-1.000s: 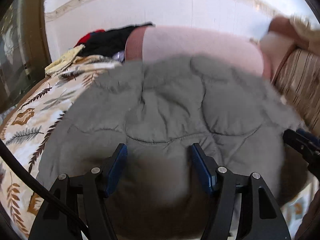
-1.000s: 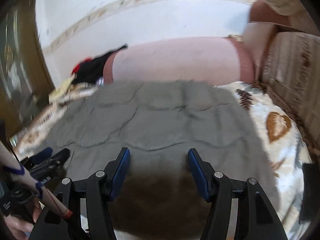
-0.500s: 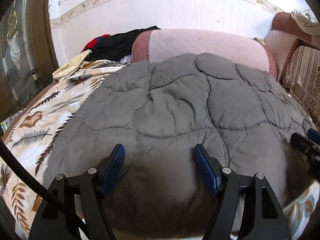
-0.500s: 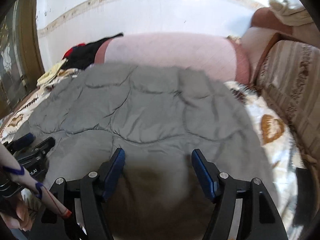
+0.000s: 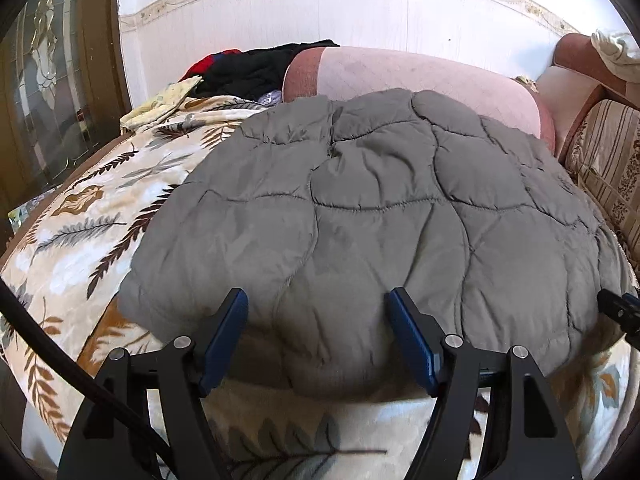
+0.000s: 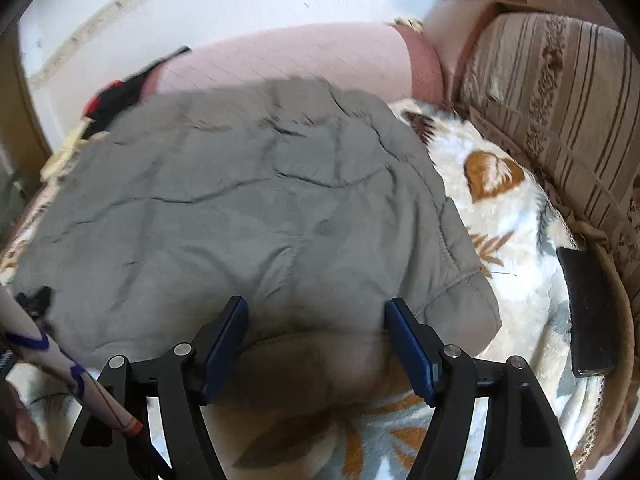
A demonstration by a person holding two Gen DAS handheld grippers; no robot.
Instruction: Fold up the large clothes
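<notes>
Left wrist view, item 1: grey quilted jacket [image 5: 380, 208], the task's garment, is laid flat as a folded bundle on the leaf-patterned blanket [image 5: 80, 240], with its far edge close against the pink bolster [image 5: 420, 72] and its near hem toward both tools.

Item 2: left gripper [image 5: 316, 332], jaws apart with nothing pinched; the near hem of the jacket is seen between the blue pads, which are not pressed on it.

Item 3: right gripper [image 6: 316, 332], jaws opening; the near right part of the hem lies between the pads and is not clamped. The picture is blurred.

Item 4: dark clothes [image 5: 256, 68] are heaped beyond the jacket's far left corner, beside the bolster. A striped sofa back [image 6: 560, 120] stands to the jacket's right, and a dark flat object [image 6: 592, 312], not identifiable, lies on the blanket right of the jacket.

Item 5, step in hand (judged): the near hem appears to be either just released or about to be taken for 1 more fold. For a clean result, both pads should be brought down on all layers of the hem at matching points, the 2 corners lifted level together, and the edge carried straight toward the bolster so that no padding is bunched.
</notes>
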